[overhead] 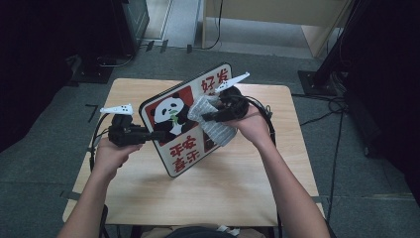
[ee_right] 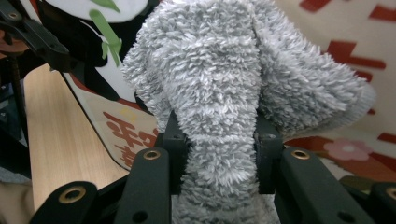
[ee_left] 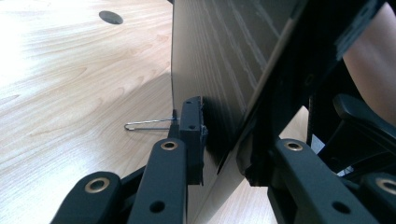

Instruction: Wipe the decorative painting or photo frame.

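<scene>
A board [overhead: 174, 115] printed with a panda and red characters stands tilted on its lower edge on the wooden table [overhead: 233, 188]. My left gripper [overhead: 150, 135] is shut on the board's left edge; in the left gripper view the jaws [ee_left: 224, 151] clamp the thin board [ee_left: 219, 60], seen from its dark back. My right gripper [overhead: 214, 116] is shut on a grey fluffy cloth [overhead: 216, 128] that rests against the board's printed face. The right gripper view has that cloth [ee_right: 219, 79] bunched between the jaws [ee_right: 217, 158], with the board's face [ee_right: 355, 42] behind it.
A thin wire clip [ee_left: 145, 124] lies on the table beside the board, and a round hole [ee_left: 111, 17] marks the tabletop farther off. Cables [overhead: 322, 116] and dark stands [overhead: 327, 69] sit on the grey floor around the table. A black chair part [ee_left: 362, 123] is at the right.
</scene>
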`<state>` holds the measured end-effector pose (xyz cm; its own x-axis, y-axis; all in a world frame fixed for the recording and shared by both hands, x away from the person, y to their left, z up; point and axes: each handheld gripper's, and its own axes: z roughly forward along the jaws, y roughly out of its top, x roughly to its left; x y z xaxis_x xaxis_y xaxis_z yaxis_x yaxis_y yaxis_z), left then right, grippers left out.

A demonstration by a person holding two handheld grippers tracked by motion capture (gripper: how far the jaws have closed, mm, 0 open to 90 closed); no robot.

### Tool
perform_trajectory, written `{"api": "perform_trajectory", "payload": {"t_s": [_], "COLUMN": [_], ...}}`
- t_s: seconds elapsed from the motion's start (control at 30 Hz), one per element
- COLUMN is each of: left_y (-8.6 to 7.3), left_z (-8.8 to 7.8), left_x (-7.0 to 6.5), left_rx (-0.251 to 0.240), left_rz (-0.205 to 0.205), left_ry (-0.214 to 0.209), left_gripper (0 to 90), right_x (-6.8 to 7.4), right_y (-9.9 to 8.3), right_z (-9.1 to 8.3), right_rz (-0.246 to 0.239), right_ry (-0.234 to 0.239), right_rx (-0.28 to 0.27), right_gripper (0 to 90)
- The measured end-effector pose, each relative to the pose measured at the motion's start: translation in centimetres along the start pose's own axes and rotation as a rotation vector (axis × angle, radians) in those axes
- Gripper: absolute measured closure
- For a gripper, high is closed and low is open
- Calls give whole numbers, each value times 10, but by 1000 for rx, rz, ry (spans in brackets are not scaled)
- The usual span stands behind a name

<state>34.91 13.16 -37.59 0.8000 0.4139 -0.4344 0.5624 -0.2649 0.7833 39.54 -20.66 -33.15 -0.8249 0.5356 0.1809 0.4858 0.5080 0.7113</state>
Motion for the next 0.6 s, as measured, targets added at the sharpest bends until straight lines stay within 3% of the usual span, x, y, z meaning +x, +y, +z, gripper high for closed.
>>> {"api": "perform_trajectory", "payload": {"t_s": [0.6], "left_y": [1], "left_z": [1], "left_x": [-1], "left_rx": [4], "left_rz": [10], "left_ry": [1], "left_gripper": [737], "right_x": [-5], "right_y": [-21], "right_z": [8], "right_rz": [35], "right_ry": [22], "right_rx": [-26], "right_gripper": [668]}}
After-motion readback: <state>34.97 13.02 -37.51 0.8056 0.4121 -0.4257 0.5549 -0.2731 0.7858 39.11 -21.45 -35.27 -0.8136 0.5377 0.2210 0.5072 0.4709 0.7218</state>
